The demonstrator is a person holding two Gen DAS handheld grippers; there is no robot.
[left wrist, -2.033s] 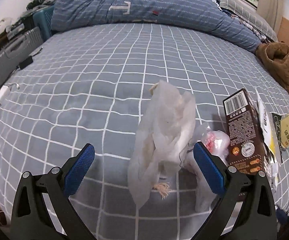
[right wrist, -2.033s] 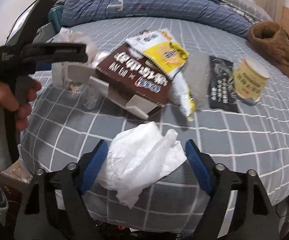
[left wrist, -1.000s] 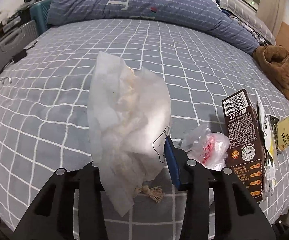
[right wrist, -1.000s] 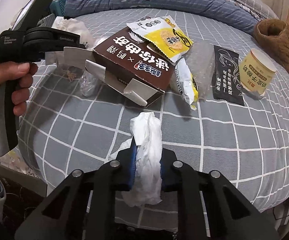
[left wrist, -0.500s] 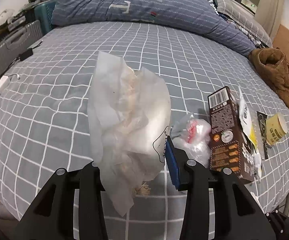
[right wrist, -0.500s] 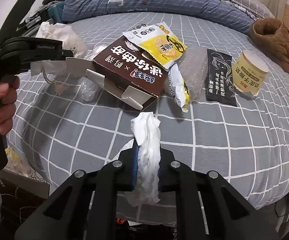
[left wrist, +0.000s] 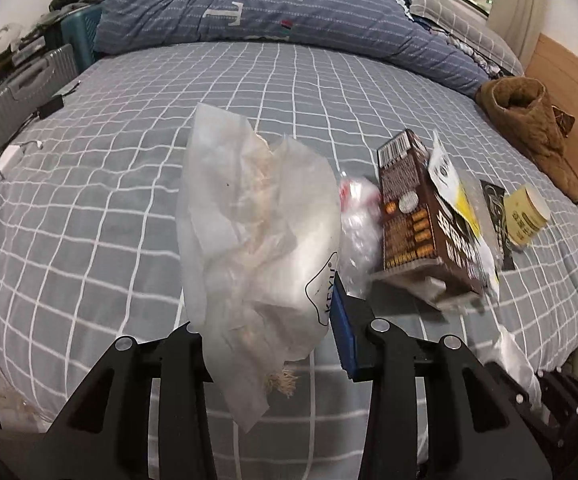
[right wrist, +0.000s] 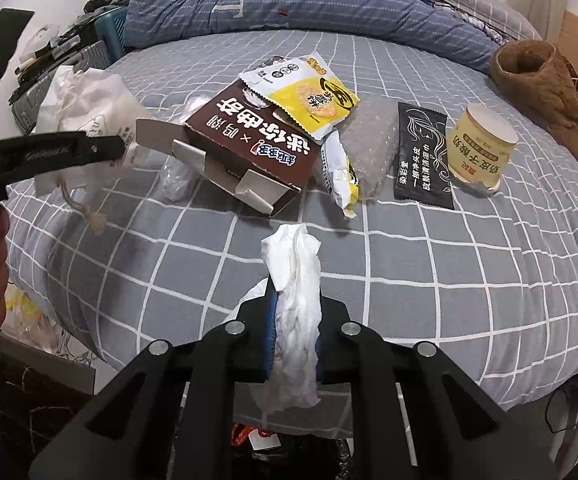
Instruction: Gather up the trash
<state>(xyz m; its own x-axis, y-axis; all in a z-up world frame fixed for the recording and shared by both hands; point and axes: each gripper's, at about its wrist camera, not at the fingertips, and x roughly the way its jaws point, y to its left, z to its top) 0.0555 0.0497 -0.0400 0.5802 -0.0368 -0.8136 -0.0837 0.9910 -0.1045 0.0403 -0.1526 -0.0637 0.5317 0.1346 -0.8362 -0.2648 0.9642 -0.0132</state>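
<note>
White tissue [right wrist: 295, 316] is pinched upright in the right gripper [right wrist: 293, 344] over the bed [right wrist: 489, 264] edge. Left gripper [left wrist: 269, 336], jaws closing, clamps a pouch [left wrist: 257, 232] aloft. Farther: box [right wrist: 249, 152], cup [right wrist: 483, 148].

Both grippers, left gripper [left wrist: 269, 340] and right gripper [right wrist: 293, 332], show matte black angular frames, silver screws, blue ribbed pads [left wrist: 343, 332] inside the fingers.

On the bed [right wrist: 469, 280], the snack packet [right wrist: 305, 96] lies on the carton [right wrist: 249, 152]; the cup [right wrist: 481, 148] lies right of the sachet [right wrist: 423, 152].
</note>
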